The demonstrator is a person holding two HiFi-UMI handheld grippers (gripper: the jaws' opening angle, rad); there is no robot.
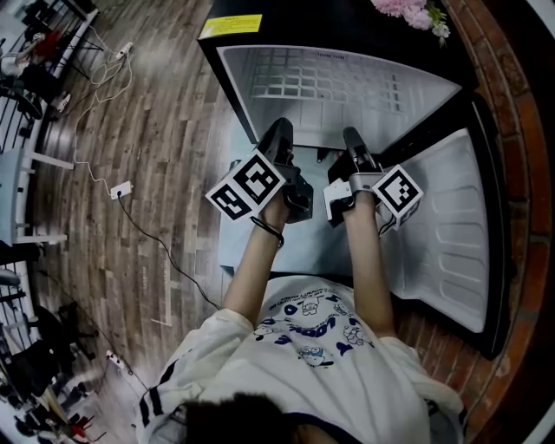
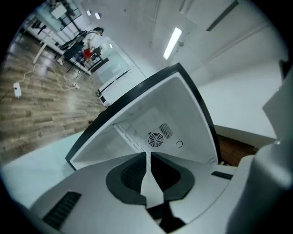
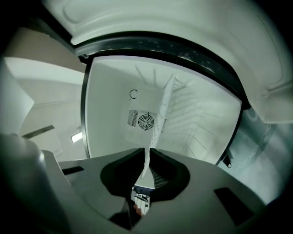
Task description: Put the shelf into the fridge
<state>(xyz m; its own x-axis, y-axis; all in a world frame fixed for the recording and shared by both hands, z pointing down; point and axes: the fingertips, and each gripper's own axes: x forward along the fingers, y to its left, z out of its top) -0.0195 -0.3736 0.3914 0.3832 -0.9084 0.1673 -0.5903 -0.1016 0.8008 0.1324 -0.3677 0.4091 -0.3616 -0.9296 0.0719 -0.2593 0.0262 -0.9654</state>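
Observation:
The white shelf (image 1: 334, 87), a flat panel with grid cut-outs, lies at the mouth of the open black fridge (image 1: 227, 26), its far part inside the white cavity. My left gripper (image 1: 279, 132) and right gripper (image 1: 351, 137) are side by side, both shut on the shelf's near edge. In the left gripper view the shelf (image 2: 149, 183) shows as a thin white strip pinched between the jaws (image 2: 148, 157). From the right gripper (image 3: 147, 157) the shelf (image 3: 162, 109) runs edge-on toward the fridge's back wall.
The fridge door (image 1: 451, 225) stands open to the right, beside a brick wall (image 1: 520, 130). A round fan grille (image 3: 145, 121) sits in the back wall. Pink flowers (image 1: 408, 10) rest on the fridge top. A power strip (image 1: 120, 189) and cables lie on the wooden floor at left.

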